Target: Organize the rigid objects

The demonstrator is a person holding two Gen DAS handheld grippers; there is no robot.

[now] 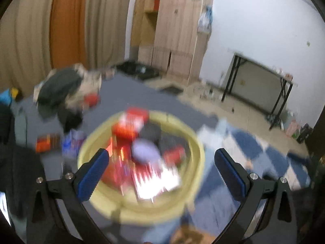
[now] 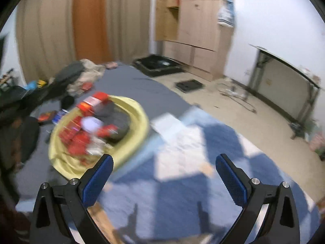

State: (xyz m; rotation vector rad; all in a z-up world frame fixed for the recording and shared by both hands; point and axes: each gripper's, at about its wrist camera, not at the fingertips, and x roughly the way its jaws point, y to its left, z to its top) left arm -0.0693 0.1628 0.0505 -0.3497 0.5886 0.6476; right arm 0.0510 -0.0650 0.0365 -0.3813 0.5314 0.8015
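A round yellow basin (image 1: 198, 148) sits on a bed, filled with red boxes (image 1: 125, 129), a pale purple round object (image 1: 145, 151), a dark item and a white card. My left gripper (image 1: 161, 158) is open and empty, held just above the basin. The basin also shows in the right wrist view (image 2: 140, 120), to the left of my right gripper (image 2: 164, 163), which is open and empty over a blue and white checked blanket (image 2: 182, 183). Both views are motion-blurred.
An orange-red box (image 1: 47, 142) and a blue packet (image 1: 72, 142) lie on the grey sheet left of the basin. Dark clothes (image 1: 59, 89) are piled behind. A wooden wardrobe (image 1: 178, 30) and a black-legged table (image 1: 264, 81) stand by the far wall.
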